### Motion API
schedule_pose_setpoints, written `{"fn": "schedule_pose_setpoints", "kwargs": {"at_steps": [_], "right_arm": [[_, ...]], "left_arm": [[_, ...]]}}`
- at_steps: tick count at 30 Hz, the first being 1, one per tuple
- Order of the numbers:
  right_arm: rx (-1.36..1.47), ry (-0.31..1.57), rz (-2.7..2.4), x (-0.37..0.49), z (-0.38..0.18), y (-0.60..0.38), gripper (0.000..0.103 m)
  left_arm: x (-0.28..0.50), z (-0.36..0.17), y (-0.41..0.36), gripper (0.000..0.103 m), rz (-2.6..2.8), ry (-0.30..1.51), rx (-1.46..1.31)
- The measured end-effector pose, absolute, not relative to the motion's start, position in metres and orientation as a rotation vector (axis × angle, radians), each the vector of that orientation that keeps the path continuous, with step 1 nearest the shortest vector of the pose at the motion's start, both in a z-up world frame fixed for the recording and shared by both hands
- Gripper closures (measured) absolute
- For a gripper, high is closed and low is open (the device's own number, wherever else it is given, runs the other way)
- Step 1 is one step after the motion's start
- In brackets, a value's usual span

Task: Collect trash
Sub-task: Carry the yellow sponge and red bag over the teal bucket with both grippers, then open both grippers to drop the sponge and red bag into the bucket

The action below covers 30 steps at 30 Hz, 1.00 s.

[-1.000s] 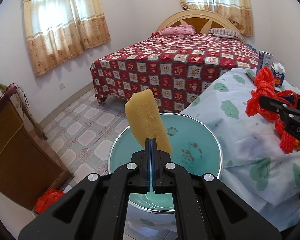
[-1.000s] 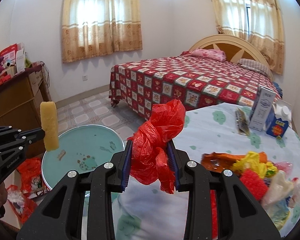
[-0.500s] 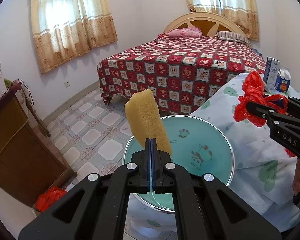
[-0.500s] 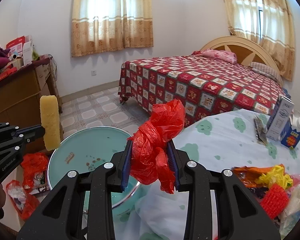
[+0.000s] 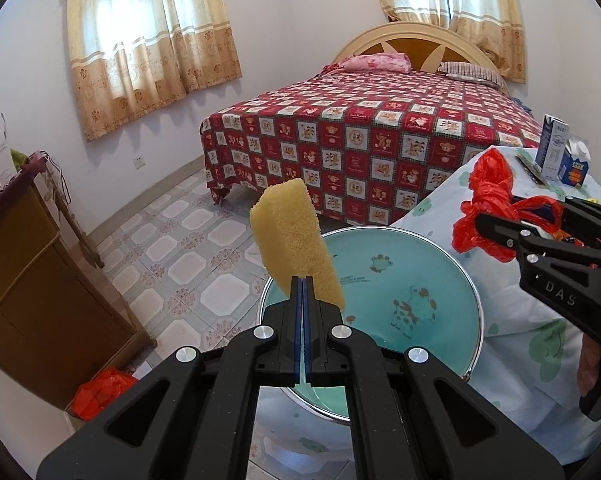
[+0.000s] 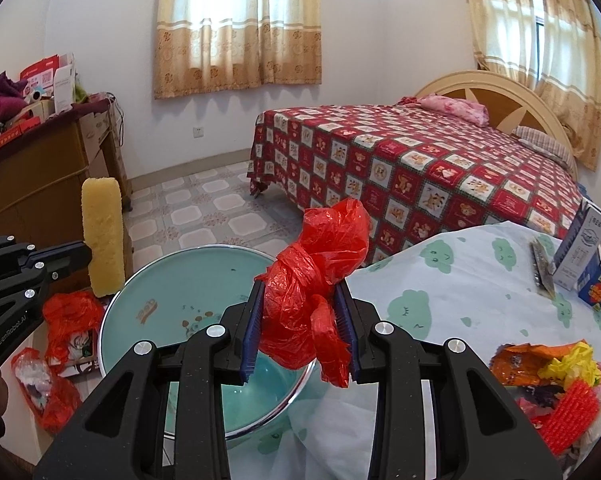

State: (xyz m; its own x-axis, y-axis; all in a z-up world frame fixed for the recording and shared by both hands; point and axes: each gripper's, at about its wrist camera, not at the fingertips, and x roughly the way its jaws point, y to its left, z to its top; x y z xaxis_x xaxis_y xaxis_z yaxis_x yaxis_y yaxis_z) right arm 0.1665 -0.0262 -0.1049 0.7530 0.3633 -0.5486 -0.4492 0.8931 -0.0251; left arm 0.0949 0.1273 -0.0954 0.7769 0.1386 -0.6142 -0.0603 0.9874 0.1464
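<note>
My left gripper (image 5: 302,280) is shut on the lower edge of a yellow sponge (image 5: 292,240), which stands upright above a teal basin (image 5: 428,256) with cartoon animals inside. The right wrist view shows that sponge (image 6: 102,236) at the left, over the basin's (image 6: 204,276) left rim. My right gripper (image 6: 300,320) is shut on a crumpled red plastic bag (image 6: 320,280), held above the basin's right rim, next to the table edge. The left wrist view shows the right gripper (image 5: 512,220) with the red bag (image 5: 488,196) at the right.
A table with a pale cloud-print cloth (image 6: 460,280) carries a heap of wrappers and a red scrubber (image 6: 568,400), plus two cartons (image 6: 580,256). Red bags (image 6: 68,312) lie on the floor beside a wooden cabinet (image 5: 40,280). A bed with a red quilt (image 5: 380,140) stands behind.
The right gripper with the red bag has moved left, from above the table towards the basin's rim. The sponge keeps its place in the left gripper.
</note>
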Motion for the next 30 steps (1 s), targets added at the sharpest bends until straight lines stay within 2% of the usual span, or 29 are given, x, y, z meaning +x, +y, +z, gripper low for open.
{"fn": "schedule_pose_setpoints", "kwargs": {"at_steps": [14,18,20,21,24,27,30], "right_arm": [[-0.179,0.588,0.486,0.167,-0.11,-0.021,0.066],[-0.177,0.589,0.497,0.165,-0.114,-0.021,0.047],[-0.179,0.59,0.497,0.165,-0.114,-0.021,0.045],[-0.179,0.592,0.497,0.165,-0.115,-0.021,0.044],[-0.179,0.589,0.49,0.163,-0.115,-0.023,0.041],[-0.168,0.593,0.471,0.161,-0.115,-0.029,0.04],[-0.159,0.595,0.433,0.156,-0.112,-0.04,0.039]], "left_arm": [[0.095,-0.099,0.121,0.101,0.075,0.684,0.123],[0.094,-0.1,0.119,0.098,0.054,0.688,0.12],[0.094,-0.1,0.118,0.089,0.054,0.688,0.12],[0.093,-0.1,0.118,0.076,0.055,0.687,0.119],[0.092,-0.1,0.115,0.073,0.053,0.681,0.128],[0.091,-0.099,0.114,0.057,0.059,0.672,0.128],[0.09,-0.099,0.112,0.053,0.057,0.673,0.128]]}}
